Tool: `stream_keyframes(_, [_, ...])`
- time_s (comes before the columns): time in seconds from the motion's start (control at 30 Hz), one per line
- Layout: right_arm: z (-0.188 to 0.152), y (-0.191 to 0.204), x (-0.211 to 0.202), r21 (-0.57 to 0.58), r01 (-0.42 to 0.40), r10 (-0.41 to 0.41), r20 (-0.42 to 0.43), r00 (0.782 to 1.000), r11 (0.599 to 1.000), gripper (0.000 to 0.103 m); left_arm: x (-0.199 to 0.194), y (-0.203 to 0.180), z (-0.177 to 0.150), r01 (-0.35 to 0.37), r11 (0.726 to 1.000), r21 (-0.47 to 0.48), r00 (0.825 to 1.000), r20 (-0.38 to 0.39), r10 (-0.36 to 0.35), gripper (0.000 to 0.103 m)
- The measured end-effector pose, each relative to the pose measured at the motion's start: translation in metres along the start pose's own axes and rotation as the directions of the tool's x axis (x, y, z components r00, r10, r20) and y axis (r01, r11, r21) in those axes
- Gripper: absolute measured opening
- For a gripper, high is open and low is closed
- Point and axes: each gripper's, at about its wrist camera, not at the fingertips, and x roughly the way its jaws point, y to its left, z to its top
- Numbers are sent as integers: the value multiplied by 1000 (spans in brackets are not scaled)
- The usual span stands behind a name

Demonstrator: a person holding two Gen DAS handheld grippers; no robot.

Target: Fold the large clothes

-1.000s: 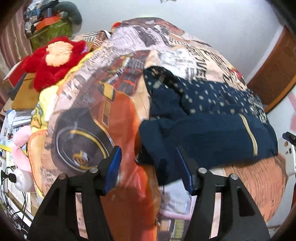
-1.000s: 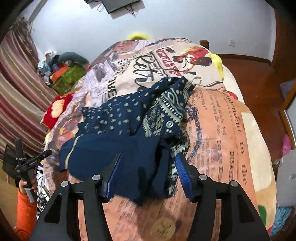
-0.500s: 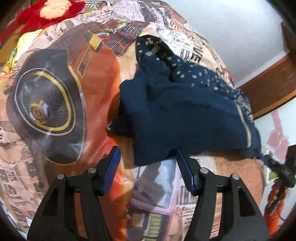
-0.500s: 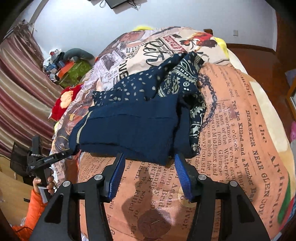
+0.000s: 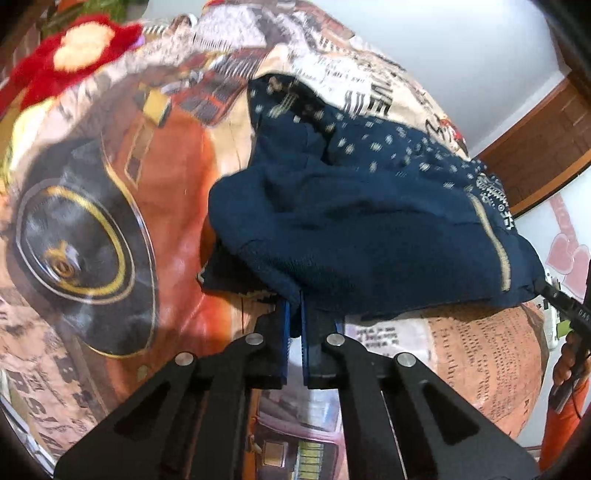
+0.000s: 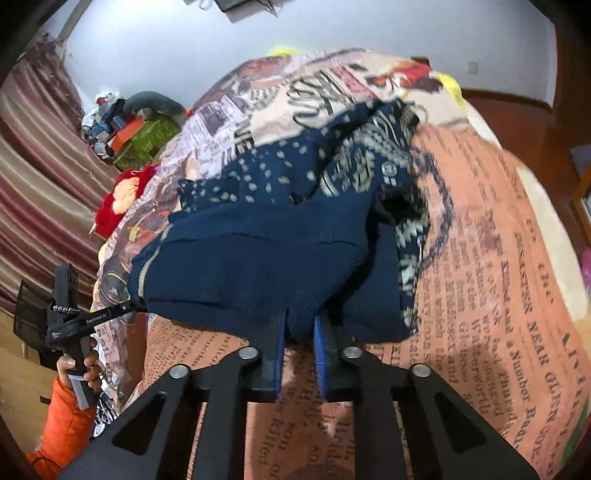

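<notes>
Sweater: navy sweater (image 5: 369,236) is lying bunched on my printed bedspread (image 5: 110,206).
Left gripper (image 5: 293,314): jaws have just been closing, pinching the hem.
Right gripper (image 6: 299,325): likewise clamping the hem.
Room: striped curtain (image 6: 33,192) is hanging left, white wall (image 6: 332,33) behind.

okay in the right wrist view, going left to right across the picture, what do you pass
Orange sleeve → the hand holding the left gripper → navy garment, its near hem pinched by the right gripper → the orange newspaper-print bedspread.
</notes>
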Motion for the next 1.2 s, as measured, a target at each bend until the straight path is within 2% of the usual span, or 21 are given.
stream_keyframes(0.17, [18,10,-16,-53,-10,14,66,998,999,7,-28,-13,19,15,1000,20,996,88,-17,3])
stream_keyframes(0.37, [50,18,-23,-93,-10,22,134,991,996,7,-60,-40,56,26,996,91,979,197,-43,3])
stream_keyframes(0.6, [106,13,-14,-85,16,2,202,979,996,6,-60,-57,114,16,994,104,964,262,-43,3])
stream_keyframes(0.7, [131,7,0,-86,54,-34,213,976,995,6,-40,-52,142,8,997,72,968,249,-26,3])
stream_keyframes(0.9, [167,-13,49,-64,100,-88,168,982,993,6,21,-29,183,-9,1000,-3,985,174,9,3])
stream_keyframes(1.2, [190,-53,112,11,123,-124,93,988,992,6,95,1,197,-72,996,-51,994,79,76,3])
